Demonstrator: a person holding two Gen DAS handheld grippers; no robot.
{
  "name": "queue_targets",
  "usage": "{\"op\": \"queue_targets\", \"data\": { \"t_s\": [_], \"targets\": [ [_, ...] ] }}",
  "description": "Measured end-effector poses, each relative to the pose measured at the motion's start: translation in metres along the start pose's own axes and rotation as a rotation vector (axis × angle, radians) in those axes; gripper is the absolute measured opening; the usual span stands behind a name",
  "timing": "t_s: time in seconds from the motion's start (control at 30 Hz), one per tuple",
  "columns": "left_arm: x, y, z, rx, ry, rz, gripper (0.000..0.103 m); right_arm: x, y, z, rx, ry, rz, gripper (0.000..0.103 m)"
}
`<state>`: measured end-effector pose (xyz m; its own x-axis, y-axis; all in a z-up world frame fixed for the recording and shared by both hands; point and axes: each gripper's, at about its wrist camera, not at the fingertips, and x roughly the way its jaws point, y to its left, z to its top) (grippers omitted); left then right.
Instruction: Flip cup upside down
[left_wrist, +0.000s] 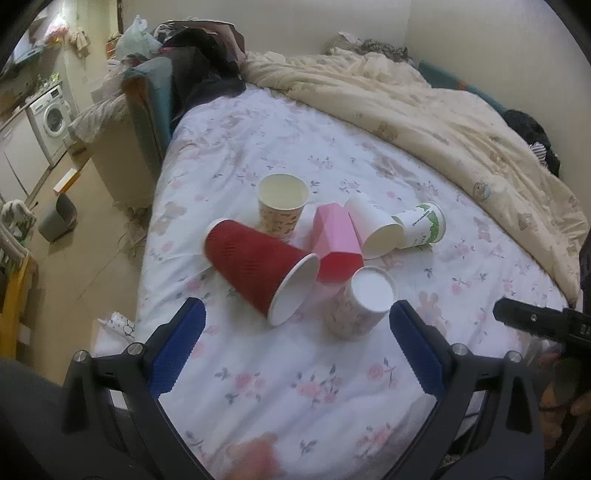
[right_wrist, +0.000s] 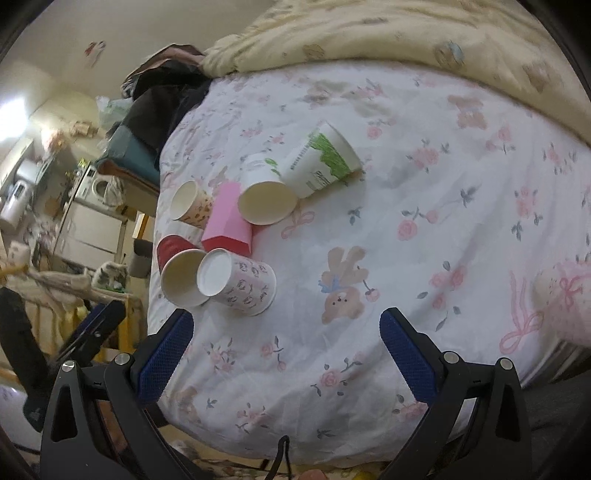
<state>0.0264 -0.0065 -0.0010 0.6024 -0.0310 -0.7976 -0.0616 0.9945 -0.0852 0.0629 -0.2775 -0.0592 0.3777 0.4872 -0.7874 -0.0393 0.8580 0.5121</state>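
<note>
Left gripper jaws wide, empty, hovering over floral bedsheet; right gripper likewise wide, empty. Floral paper cup inverted, base up, just beside tipped red cup and pink cup

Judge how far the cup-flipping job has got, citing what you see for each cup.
Done: the floral cup nearest the camera stands base-up.

In hand: nothing; the left hand-held gripper and right hand-held gripper are open and empty.

Left: the red cup, pink cup, white cup and green-print cup lie on their sides; the patterned cup stands mouth-up.
</note>
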Motion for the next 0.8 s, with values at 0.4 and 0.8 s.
{"op": "queue_targets", "data": {
  "t_s": [0.4, 0.8],
  "targets": [
    [-0.021, 0.021, -0.031, -0.044, -0.053, 0.068, 0.099, -0.006, 0.061, -0.035, -0.290, -0.093, -0.125, 0.103],
    [-0.013, 0.020, -0.034, -0.058, -0.031, 0.056, 0.103, 0.006, 0.068, -0.037, -0.327, -0.112, -0.177, 0.103]
  ]
}}
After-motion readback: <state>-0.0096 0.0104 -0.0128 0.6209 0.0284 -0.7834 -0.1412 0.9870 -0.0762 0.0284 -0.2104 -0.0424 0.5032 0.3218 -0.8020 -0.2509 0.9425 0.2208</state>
